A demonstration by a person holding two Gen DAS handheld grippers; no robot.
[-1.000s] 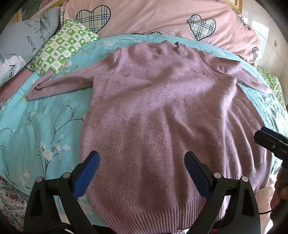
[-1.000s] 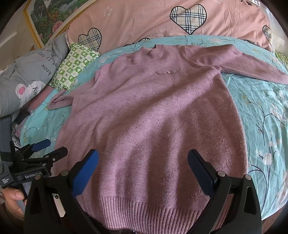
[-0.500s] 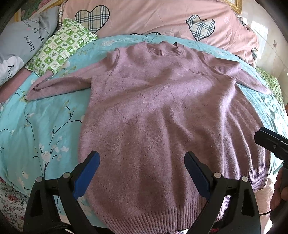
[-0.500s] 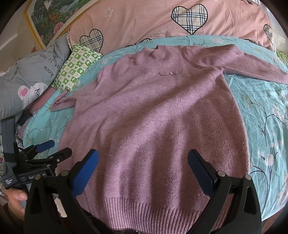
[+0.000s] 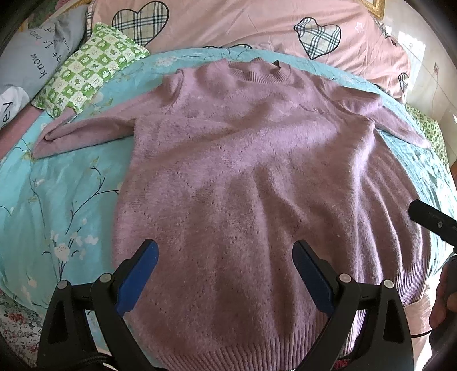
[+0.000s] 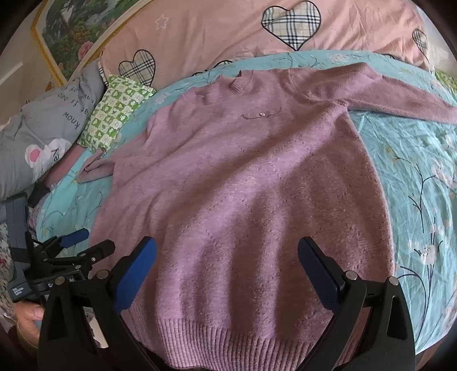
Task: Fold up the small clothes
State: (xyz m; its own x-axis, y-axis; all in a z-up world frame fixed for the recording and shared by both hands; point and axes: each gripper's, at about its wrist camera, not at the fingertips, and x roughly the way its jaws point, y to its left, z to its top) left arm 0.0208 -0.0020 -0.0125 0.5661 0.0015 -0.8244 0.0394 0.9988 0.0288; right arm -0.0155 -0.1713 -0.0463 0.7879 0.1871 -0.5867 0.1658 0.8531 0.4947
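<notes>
A mauve knit sweater lies flat, front up, on a turquoise floral bedspread, collar away from me, both sleeves spread out sideways. It also shows in the right wrist view. My left gripper is open and empty, hovering over the sweater's lower part near the ribbed hem. My right gripper is open and empty too, over the hem a little further right. Each gripper shows at the edge of the other's view, the right one and the left one.
A pink duvet with plaid hearts lies beyond the collar. A green checked pillow and a grey printed pillow sit at the far left. The bed's near edge runs just below the hem. A framed picture hangs behind.
Both grippers have drifted slightly left and closer over the sweater. The sweater has not moved and both grippers stay open.
</notes>
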